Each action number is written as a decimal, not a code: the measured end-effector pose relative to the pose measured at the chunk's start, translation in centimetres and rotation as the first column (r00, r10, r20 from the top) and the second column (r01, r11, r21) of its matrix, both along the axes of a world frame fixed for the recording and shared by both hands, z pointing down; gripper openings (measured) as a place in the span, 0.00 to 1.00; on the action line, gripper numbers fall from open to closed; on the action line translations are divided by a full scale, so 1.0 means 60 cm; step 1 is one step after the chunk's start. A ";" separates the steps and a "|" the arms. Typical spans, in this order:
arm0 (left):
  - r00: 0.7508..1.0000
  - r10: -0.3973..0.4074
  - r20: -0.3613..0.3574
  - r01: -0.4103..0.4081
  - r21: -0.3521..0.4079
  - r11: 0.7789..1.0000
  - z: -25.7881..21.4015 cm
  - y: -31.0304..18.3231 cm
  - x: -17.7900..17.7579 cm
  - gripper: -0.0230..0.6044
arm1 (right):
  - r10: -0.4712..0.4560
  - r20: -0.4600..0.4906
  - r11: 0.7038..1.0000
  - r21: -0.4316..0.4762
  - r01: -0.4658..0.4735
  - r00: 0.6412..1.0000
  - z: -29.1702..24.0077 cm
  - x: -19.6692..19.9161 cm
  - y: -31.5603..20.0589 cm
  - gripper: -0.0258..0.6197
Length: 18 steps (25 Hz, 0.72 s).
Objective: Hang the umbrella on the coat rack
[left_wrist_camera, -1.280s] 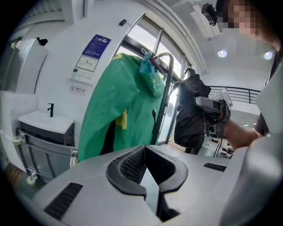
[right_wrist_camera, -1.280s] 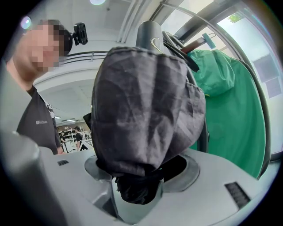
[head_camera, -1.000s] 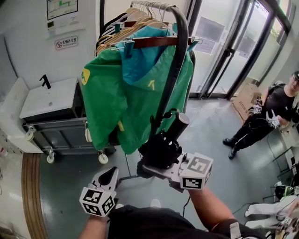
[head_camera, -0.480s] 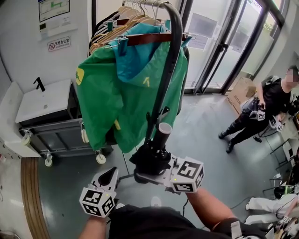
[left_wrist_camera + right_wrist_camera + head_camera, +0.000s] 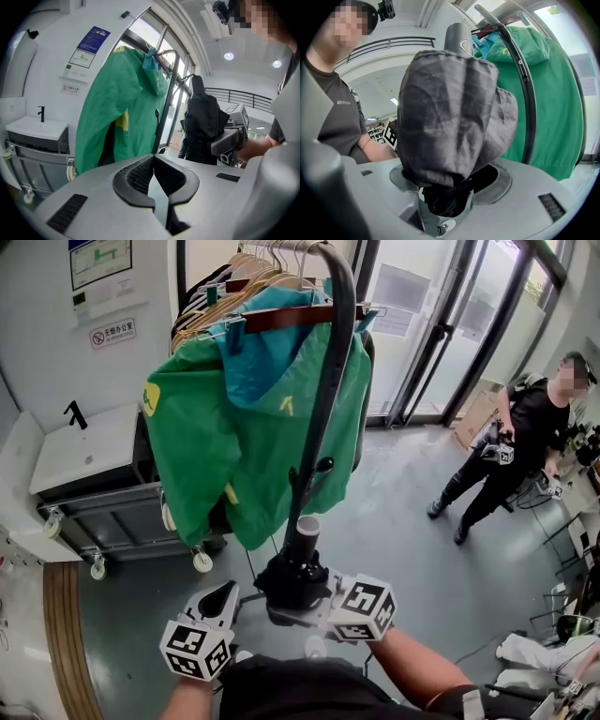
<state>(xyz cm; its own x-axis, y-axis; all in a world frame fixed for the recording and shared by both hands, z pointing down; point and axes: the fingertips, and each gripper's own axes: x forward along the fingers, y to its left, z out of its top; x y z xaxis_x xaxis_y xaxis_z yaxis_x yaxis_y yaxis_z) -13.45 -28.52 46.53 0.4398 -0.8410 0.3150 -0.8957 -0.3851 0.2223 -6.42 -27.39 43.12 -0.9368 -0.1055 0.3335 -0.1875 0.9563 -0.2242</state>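
Lobby with a coat rack (image 5: pixel 325 381) holding a green jacket (image 5: pixel 230 437). Right gripper (image 5: pixel 292 602) clamps the folded umbrella (image 5: pixel 298 563), now lower than 1 second ago, unhung; left gripper (image 5: pixel 221 596) closed, empty.

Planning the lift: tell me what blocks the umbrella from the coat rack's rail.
Nothing visible lies between the umbrella, clamped in the right gripper, and the coat rack upright. Up at the rail, the green jacket and packed hangers crowd the hanging space.
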 end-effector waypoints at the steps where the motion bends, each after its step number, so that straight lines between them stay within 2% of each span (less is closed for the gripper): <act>1: 1.000 0.004 0.003 -0.004 -0.001 1.000 0.001 0.001 0.002 0.06 | 0.000 -0.004 1.000 -0.004 -0.001 1.000 0.006 0.000 0.003 0.45; 8: 1.000 0.010 0.008 -0.010 -0.007 1.000 0.005 0.002 0.005 0.06 | 0.040 -0.019 0.995 -0.087 -0.041 0.999 0.054 0.011 0.007 0.45; 18: 1.000 0.029 0.004 -0.029 -0.011 1.000 0.005 -0.005 0.020 0.06 | 0.103 -0.025 0.965 -0.239 -0.106 0.994 0.098 0.028 -0.017 0.45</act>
<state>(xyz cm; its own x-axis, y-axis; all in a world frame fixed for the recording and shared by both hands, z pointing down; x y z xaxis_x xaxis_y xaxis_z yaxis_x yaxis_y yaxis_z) -12.22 -28.80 46.86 0.4630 -0.8242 0.3261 -0.8849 -0.4088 0.2233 -4.73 -28.43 49.00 -0.9205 -0.1181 0.3724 -0.2877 0.8498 -0.4417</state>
